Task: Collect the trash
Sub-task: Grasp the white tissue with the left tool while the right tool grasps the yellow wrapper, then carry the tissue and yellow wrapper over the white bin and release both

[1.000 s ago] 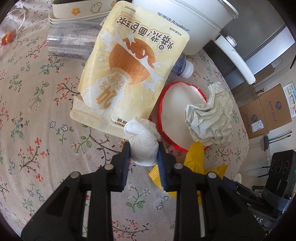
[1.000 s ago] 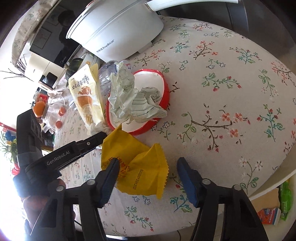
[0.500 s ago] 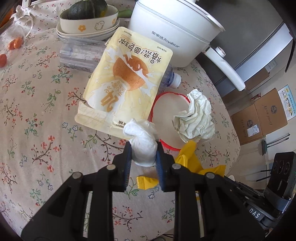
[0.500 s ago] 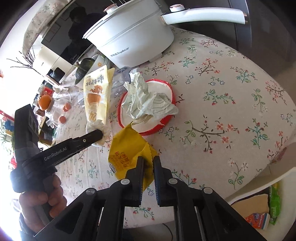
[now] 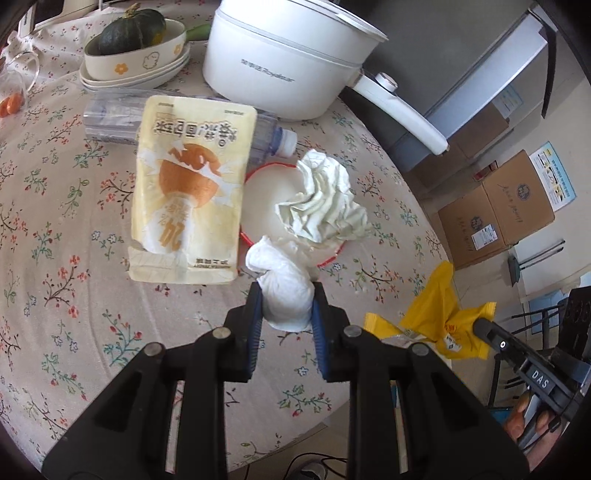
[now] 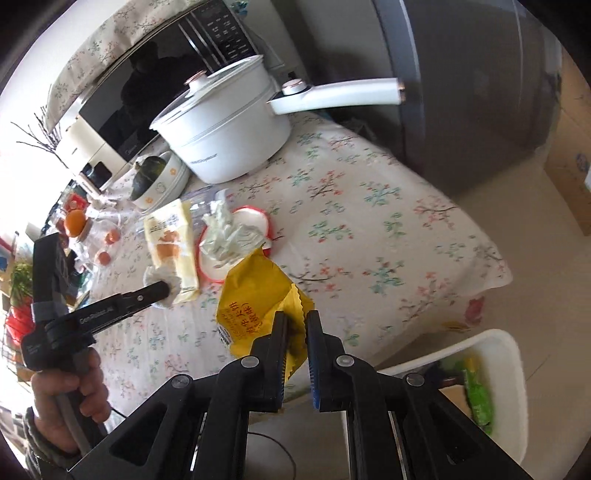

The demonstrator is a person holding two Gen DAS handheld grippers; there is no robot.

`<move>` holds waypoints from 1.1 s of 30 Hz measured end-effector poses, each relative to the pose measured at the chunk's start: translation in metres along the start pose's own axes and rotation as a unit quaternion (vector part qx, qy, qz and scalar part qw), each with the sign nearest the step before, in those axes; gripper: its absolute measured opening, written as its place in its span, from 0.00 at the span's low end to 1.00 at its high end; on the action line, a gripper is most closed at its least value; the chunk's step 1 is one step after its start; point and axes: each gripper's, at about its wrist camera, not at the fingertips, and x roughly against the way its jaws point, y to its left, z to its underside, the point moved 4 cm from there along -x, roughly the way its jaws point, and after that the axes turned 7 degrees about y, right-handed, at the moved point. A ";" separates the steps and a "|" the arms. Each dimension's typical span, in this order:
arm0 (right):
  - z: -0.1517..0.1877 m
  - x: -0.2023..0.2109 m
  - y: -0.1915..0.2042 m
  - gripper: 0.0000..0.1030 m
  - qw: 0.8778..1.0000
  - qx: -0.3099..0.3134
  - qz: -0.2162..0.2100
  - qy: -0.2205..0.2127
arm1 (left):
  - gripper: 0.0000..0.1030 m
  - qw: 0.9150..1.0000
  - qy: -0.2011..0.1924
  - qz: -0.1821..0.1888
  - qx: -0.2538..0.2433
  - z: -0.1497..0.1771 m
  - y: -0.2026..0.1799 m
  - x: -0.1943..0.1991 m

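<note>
1. Your left gripper (image 5: 287, 308) has its jaws closed on a crumpled white tissue (image 5: 284, 291), which is pinched between the two blue pads and held clear of the table (image 5: 55, 221).
2. Your right gripper (image 6: 295, 325) grips a yellow wrapper (image 6: 255, 299). Its jaws closed within the last second, and the wrapper's zigzag edge now sits between them, lifted off the flowered tablecloth.
3. In the left wrist view the same yellow wrapper (image 5: 439, 317) hangs to the right of the tissue, beyond the table edge.
4. Other trash lies on the table: a pale yellow snack pouch (image 5: 188, 192) lies flat, partly over a clear plastic bottle (image 5: 107, 118) on its side.
5. Just right of the pouch is a white lid with a red rim (image 5: 258, 192), and a crumpled greenish-white paper (image 5: 321, 206) rests on it.
6. Behind these stands a white electric pot (image 5: 280, 70) with a long handle, and left of it a stack of cream bowls (image 5: 133, 70) holding a dark green squash (image 5: 129, 31).
7. A white bin (image 6: 491, 391) stands on the floor below the table's edge, at the lower right of the right wrist view, with green packaging inside.
8. Your hand (image 6: 70, 398) shows at the lower left of that view, wrapped around the left gripper's handle.
</note>
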 end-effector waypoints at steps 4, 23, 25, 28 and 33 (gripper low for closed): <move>0.008 0.018 -0.029 0.10 1.000 -0.012 0.025 -0.005 | 0.26 0.999 0.019 0.025 -0.039 0.017 -0.030 -0.012; 0.081 0.013 -0.118 0.22 0.971 -0.002 0.206 0.124 | 0.34 0.958 0.099 0.096 -0.250 0.122 -0.177 -0.074; 0.080 0.016 -0.120 0.57 0.969 -0.005 0.217 0.115 | 0.47 0.958 0.096 0.091 -0.254 0.124 -0.182 -0.075; 0.076 0.018 -0.117 0.66 0.970 -0.007 0.219 0.104 | 0.56 0.958 0.079 0.087 -0.263 0.122 -0.185 -0.072; 0.062 0.018 -0.105 0.66 0.975 -0.004 0.207 0.076 | 0.56 0.969 0.073 0.078 -0.224 0.106 -0.167 -0.068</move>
